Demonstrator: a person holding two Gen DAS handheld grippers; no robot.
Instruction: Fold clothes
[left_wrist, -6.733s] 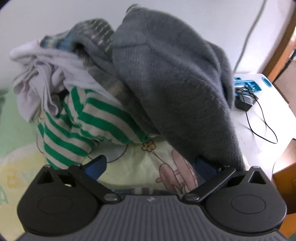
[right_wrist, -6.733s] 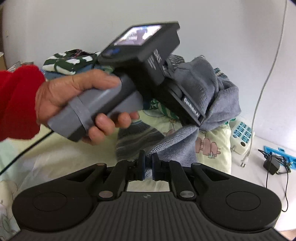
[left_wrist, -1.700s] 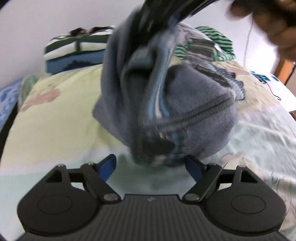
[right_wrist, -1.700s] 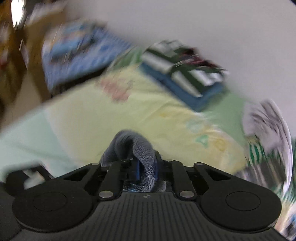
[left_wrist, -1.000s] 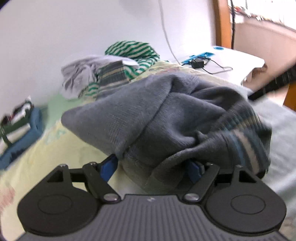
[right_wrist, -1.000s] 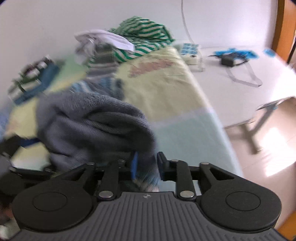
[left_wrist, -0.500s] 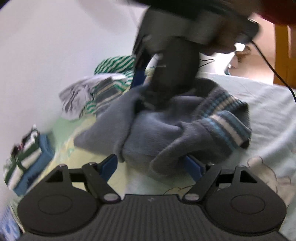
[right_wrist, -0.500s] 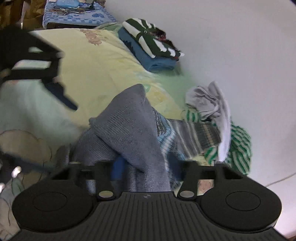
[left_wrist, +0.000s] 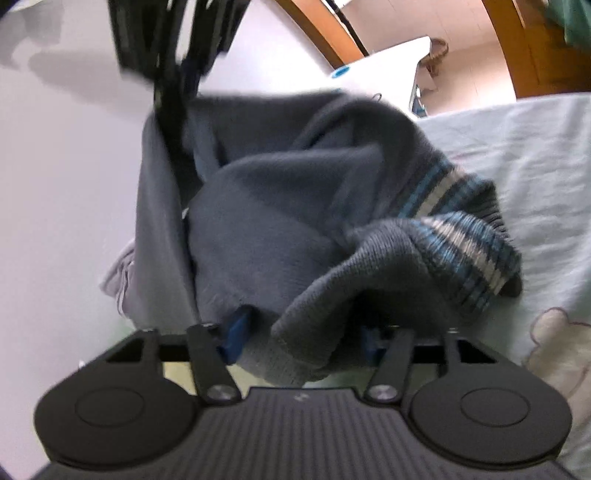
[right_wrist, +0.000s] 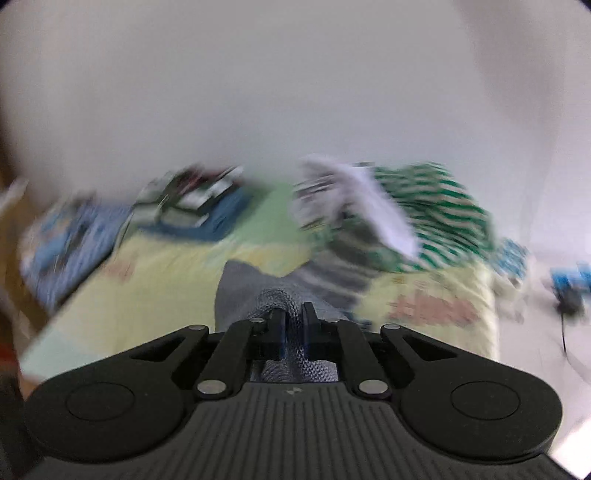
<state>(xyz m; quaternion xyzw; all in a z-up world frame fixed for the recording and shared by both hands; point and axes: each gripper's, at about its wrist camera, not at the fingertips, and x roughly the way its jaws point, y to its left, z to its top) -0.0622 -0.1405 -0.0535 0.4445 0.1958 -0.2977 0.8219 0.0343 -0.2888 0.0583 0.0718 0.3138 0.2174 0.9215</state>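
Gathering a grey sweater off the bed

Lifting from two points, the person has a grey knitted sweater (left_wrist: 280, 229) bunched up over the bed (left_wrist: 517, 155), part of it raised and part slumped on the pale sheet. The right claw (right_wrist: 293, 325) is clenched on a fold of the knit, the cloth squeezed into a narrow ridge between its tips. The left claw (left_wrist: 301, 334) is closing around a thick roll of the hem just beside the striped cuff (left_wrist: 469, 254); the wool sits between its blue pads (left_wrist: 236, 332), though whether they already press on it I cannot tell.

Judging by how it sags and rolls, the sweater is soft, fairly bulky and heavy for cloth, with no stiffness to hold a shape. It will stretch and droop from wherever it is held, so a grip on a seam, the hem or the shoulders should serve better than a pinch of loose middle, which would only pull out a peak.

Behind, a loose heap with a green-striped shirt (right_wrist: 436, 218) waits, well apart from a folded stack (right_wrist: 199, 206).
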